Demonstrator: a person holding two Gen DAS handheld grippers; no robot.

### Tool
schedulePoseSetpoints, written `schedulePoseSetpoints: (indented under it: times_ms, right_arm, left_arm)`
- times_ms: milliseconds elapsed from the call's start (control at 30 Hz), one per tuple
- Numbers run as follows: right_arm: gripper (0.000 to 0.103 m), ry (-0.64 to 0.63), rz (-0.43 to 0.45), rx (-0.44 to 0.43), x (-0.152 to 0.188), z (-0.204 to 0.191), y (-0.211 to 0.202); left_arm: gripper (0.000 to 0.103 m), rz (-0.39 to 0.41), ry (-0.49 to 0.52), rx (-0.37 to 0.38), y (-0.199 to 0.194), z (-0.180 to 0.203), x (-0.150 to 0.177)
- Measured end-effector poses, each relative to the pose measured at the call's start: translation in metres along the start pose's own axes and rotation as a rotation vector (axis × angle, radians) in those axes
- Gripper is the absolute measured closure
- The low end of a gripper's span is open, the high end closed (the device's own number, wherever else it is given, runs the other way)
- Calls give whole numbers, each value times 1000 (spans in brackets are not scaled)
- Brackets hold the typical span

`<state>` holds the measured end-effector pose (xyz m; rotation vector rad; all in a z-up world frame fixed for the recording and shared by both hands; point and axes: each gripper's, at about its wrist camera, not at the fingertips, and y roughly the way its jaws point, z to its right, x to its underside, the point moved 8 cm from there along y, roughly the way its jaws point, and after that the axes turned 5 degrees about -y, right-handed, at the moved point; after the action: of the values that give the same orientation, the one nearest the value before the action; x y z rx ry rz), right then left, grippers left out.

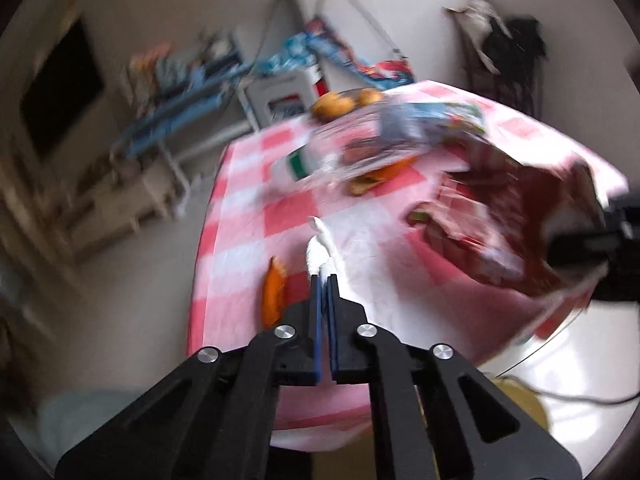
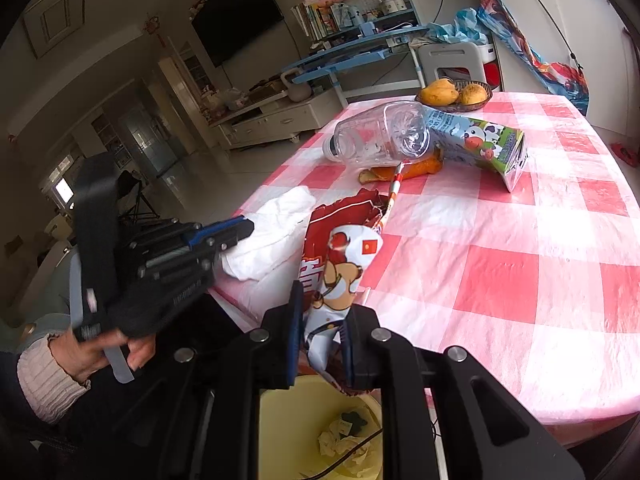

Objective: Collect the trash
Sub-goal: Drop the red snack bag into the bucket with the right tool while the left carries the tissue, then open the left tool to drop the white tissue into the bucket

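My left gripper [image 1: 323, 280] is shut on a white crumpled tissue [image 1: 320, 250] above the near-left part of the pink checked table [image 1: 240, 184]. In the right wrist view it [image 2: 244, 227] sits at the left with the tissue [image 2: 276, 236] bunched at its tip. My right gripper [image 2: 320, 312] is shut on a red and white snack bag [image 2: 340, 256], held over a yellow trash bin [image 2: 280, 432]. The bag shows blurred at the right of the left view [image 1: 500, 216]. An empty clear bottle [image 2: 380, 136], a milk carton [image 2: 480, 144] and orange peel [image 2: 424, 168] lie on the table.
A basket of mangoes [image 2: 454, 94] stands at the table's far edge. A peel piece [image 1: 274, 292] lies beside my left fingers. A blue desk [image 2: 352, 52], a white stool [image 2: 452, 60] and a TV cabinet [image 2: 272, 116] stand beyond. The bin holds crumpled paper [image 2: 344, 440].
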<state>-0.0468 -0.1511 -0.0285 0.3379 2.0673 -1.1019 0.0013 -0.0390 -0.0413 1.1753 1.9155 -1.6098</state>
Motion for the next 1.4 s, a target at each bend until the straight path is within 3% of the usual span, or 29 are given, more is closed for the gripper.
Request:
schedulePoseSetpoints:
  times_ms: [100,200,233,400,500,633,933,1000,1067,1100,1400]
  right_arm:
    - [86,0,2,2,0,1,0]
    - [86,2,9,3,-1,1,-2]
    - [86,0,13,2,-2,0,-2]
    - [86,-23,11,-20,1,-12,-10]
    - [86,-44,-21,-48,10,-24,-13]
    - [86,-77,-113,-102,38,-47,-12]
    - [85,-178,-327,-174,103,-89,2]
    - [82,-203,-366,-162,110,-92,8]
    - [61,-206,-381,-143,113,-91,12]
    - [58,-203,-381,-134,113,-89,12]
    - [42,-110,-281,-53,98,-62,-2]
  left_arm:
    - [100,52,106,-34,-11,18,-1]
    - [100,82,121,-28,-21,24,-5]
    - [100,80,89,-9,-23,21,-7]
    - [100,24,-250,166,-29,-26,-12]
    - [100,11,-366,216,-35,-50,-7]
    - [100,7,-425,238,-44,-67,1]
    - [100,-20,-411,267,-64,-53,18]
    - [100,-39,-404,284,-69,-44,24]
    - [100,-62,-395,303,-74,-33,31]
    - [100,-72,-392,310,-76,-29,36]
    - [100,-194,-349,343,-87,13,79]
